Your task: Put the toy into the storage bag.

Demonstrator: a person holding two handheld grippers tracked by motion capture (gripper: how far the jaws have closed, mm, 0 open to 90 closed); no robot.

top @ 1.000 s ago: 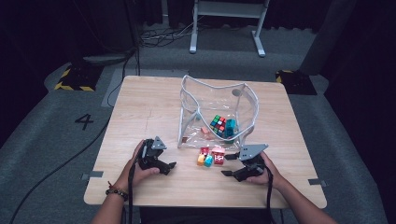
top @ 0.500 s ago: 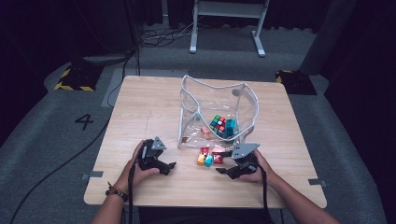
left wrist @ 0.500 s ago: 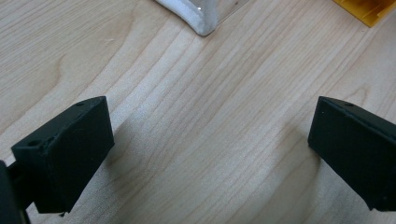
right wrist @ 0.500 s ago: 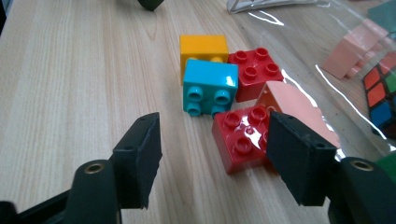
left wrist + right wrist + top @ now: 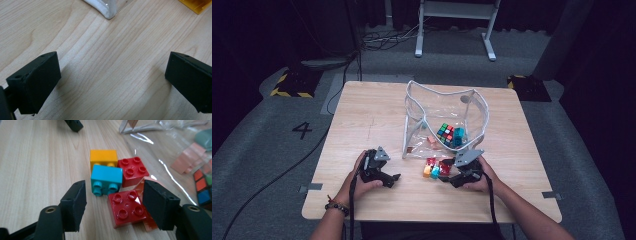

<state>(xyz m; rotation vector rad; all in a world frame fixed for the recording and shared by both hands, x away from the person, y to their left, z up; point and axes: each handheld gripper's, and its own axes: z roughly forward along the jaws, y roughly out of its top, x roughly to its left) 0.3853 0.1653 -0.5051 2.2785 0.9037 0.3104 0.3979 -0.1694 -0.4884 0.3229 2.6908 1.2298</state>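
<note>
A small cluster of toy bricks lies on the wooden table (image 5: 362, 115) in front of a clear plastic bag (image 5: 447, 107). In the right gripper view I see an orange brick (image 5: 103, 157), a teal brick (image 5: 106, 179) and two red bricks (image 5: 132, 170). My right gripper (image 5: 114, 193) is open, and the nearer red brick (image 5: 125, 208) lies between its jaws, close to the right one. In the high view the right gripper (image 5: 445, 175) points left at the bricks (image 5: 435, 169). My left gripper (image 5: 394, 178) rests on the table, open over bare wood (image 5: 112, 72).
Inside the bag are a Rubik's cube (image 5: 445, 132) and a teal block (image 5: 459, 136). A white-edged bag corner (image 5: 105, 10) and an orange brick corner (image 5: 197, 5) lie beyond the left jaws. A white frame (image 5: 454, 20) stands on the floor beyond the table.
My right gripper has moved left across the table, up to the brick cluster. The left gripper has stayed where it was.
</note>
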